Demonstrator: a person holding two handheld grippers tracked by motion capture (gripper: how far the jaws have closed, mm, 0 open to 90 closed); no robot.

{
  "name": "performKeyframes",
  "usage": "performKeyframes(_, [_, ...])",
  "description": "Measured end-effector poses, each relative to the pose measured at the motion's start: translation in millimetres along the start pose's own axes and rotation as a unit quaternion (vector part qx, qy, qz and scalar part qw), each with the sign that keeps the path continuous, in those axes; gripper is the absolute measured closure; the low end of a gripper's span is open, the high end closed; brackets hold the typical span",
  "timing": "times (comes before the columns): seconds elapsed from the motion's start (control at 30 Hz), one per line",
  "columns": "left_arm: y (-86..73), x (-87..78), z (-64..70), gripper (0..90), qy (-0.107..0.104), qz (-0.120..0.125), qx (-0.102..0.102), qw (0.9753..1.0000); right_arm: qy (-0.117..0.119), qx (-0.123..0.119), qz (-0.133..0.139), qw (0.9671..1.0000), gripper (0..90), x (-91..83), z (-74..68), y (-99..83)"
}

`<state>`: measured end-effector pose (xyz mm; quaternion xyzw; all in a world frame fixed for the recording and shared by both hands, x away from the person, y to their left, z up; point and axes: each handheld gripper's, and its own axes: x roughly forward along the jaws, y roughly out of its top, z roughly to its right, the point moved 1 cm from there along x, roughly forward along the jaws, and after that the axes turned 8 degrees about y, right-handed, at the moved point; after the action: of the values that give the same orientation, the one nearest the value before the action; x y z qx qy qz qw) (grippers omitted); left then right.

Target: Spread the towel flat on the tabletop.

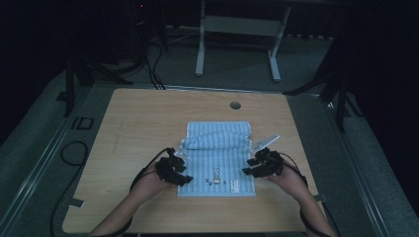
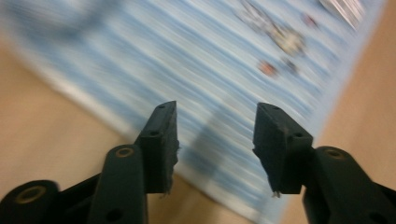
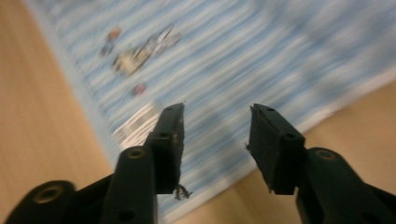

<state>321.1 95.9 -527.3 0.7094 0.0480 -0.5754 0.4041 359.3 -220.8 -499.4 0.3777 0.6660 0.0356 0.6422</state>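
Folding is judged partly done: on the wooden table (image 1: 143,113) the striped blue towel (image 1: 220,163) lies flat with its far edge rolled toward the middle. The near half remains unfolded. The left gripper (image 1: 184,167) and right gripper (image 1: 248,166) are held open-jawed at its side edges, empty.

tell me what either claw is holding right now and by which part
Nothing is held. The left claw and right claw both stand open, with empty gaps, above the striped blue towel near its side edges.
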Motion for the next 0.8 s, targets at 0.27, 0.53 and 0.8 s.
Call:
performKeyframes(0.27, [-8.5, 10.6, 16.5, 45.8, 0.001, -0.021, 0.045, 0.9988, -0.003, -0.032, -0.049, 0.9983, 49.1, 24.2, -32.1, -22.2])
performKeyframes(0.53, [-8.4, 11.2, 22.1, 70.1, -0.011, -0.012, 0.04, 0.9991, 0.0, -0.034, -0.062, 0.9975, 71.8, 32.8, -43.9, -32.4])
performKeyframes(0.8, [-6.5, -21.5, 40.1, 85.5, -0.036, -0.001, 0.044, 0.9984, 0.015, -0.05, -0.056, 0.9971, 86.2, 10.2, -58.8, -29.2])
